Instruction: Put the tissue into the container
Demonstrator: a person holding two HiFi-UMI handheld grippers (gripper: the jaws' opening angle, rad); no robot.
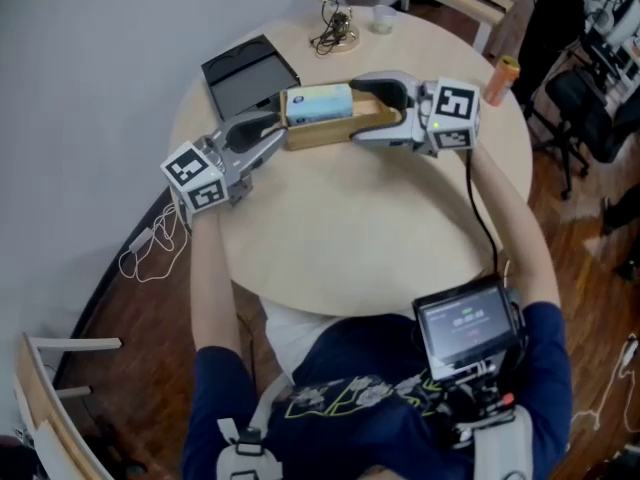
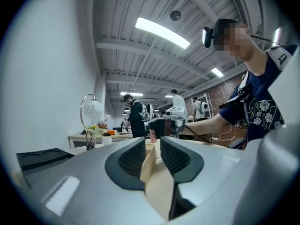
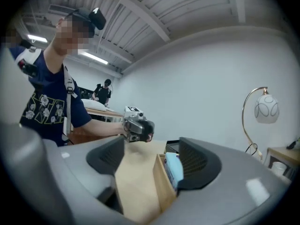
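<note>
Left gripper view: left gripper (image 2: 152,148) narrow, pads pinching thin end wall of wooden container (image 2: 157,186). Right gripper (image 3: 152,153) wide, astride opposite end; one pad beside tissue pack (image 3: 172,170) inside container, other pad clear. Round table (image 1: 360,238) bare toward person; black tray (image 1: 248,73) near behind.

Person wears a navy short-sleeved T-shirt (image 1: 360,368) with a white floral print on the chest. Black screen unit (image 1: 467,325) sits at 4 o'clock in the head view, fed by a thin black cable (image 1: 482,213). Pale grey harness straps (image 1: 245,438) at 7 o'clock. Left gripper (image 1: 268,128) and right gripper (image 1: 360,116) have grey moulded shells, black ribbed pads (image 2: 132,157) and white marker cubes (image 1: 196,177). Black head camera (image 3: 96,18) worn on the head.
</note>
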